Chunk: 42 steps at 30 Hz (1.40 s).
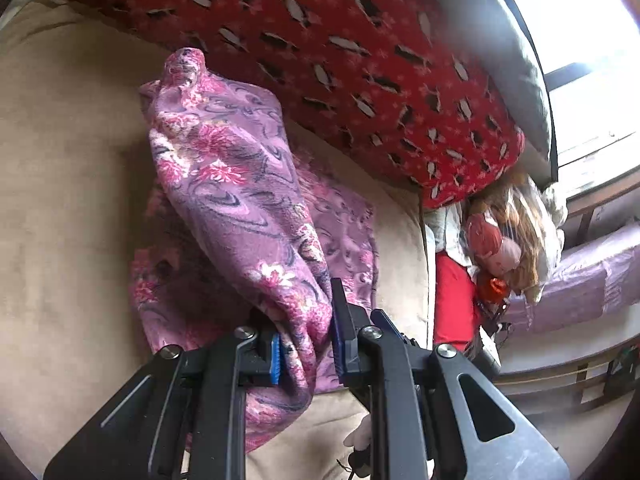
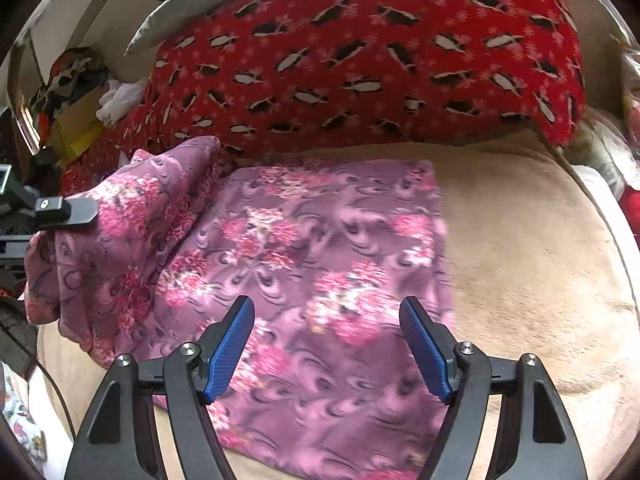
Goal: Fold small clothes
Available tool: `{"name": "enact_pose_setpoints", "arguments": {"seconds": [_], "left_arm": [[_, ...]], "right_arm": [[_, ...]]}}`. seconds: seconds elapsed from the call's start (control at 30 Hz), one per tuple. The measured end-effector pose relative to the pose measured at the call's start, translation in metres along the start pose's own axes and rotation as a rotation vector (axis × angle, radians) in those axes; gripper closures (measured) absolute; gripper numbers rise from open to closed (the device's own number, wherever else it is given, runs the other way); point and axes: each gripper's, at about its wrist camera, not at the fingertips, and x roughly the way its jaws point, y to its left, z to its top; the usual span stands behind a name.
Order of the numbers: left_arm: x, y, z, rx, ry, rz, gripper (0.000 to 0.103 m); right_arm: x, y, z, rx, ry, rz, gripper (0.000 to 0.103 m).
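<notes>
The cloth (image 1: pixel 240 200) is a soft purple piece printed with pink flowers and dark swirls, and one bunched edge of it is pinched between the blue pads (image 1: pixel 276 364) of the left gripper (image 1: pixel 306 354), whose jaws are closed on the fold of fabric. From that grip the material rises in a thick, rumpled roll, lifted clear of the rest, which lies spread flat on the beige cushion (image 1: pixel 60 220) below. The right gripper (image 2: pixel 326 348) hovers above the flat part with its jaws wide apart and nothing between them; whether its tips touch the fabric I cannot tell. In the right wrist view the flat part looks like a neat rectangle with straight edges on its far and right sides, while the raised portion hangs crumpled at the left. My judgement is that the fold is partway done: one side is being carried over, and it has not yet been laid down or smoothed. A red blanket (image 2: pixel 360 60) with a dark-and-white pattern is heaped behind the cushion, just beyond the far edge of the cloth.
</notes>
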Motion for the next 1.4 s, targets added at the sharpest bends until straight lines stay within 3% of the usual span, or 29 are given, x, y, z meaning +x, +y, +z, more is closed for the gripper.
{"name": "enact_pose_setpoints", "arguments": {"seconds": [0.33, 0.43, 0.57, 0.67, 0.87, 1.03, 1.23, 1.33, 1.4], "left_arm": [[0.08, -0.03, -0.011, 0.017, 0.113, 0.075, 0.086], [0.102, -0.031, -0.017, 0.004, 0.153, 0.1, 0.083], [0.116, -0.031, -0.024, 0.012, 0.181, 0.113, 0.07], [0.114, -0.039, -0.026, 0.026, 0.196, 0.093, 0.053], [0.104, -0.047, -0.03, 0.058, 0.204, 0.089, 0.052], [0.084, -0.044, -0.031, 0.037, 0.216, 0.013, 0.052], [0.034, -0.014, -0.016, 0.003, 0.102, -0.007, 0.052], [0.016, 0.022, -0.002, -0.064, 0.019, 0.081, 0.052], [0.016, 0.04, 0.004, -0.103, 0.001, 0.116, 0.052]], "right_arm": [[-0.004, -0.039, -0.023, 0.021, 0.029, -0.006, 0.026], [0.001, -0.051, -0.033, 0.036, 0.051, -0.019, 0.026], [0.006, -0.064, -0.041, 0.073, 0.059, -0.005, 0.027], [0.006, -0.061, -0.042, 0.057, 0.054, -0.014, 0.026], [0.004, -0.06, -0.045, 0.06, 0.049, -0.017, 0.026], [-0.001, -0.062, -0.048, 0.075, 0.051, -0.018, 0.026], [-0.014, -0.068, -0.042, 0.106, 0.021, -0.03, 0.026], [-0.031, -0.082, -0.029, 0.2, -0.051, -0.02, 0.026], [-0.038, -0.092, -0.014, 0.306, -0.098, 0.041, 0.025]]}}
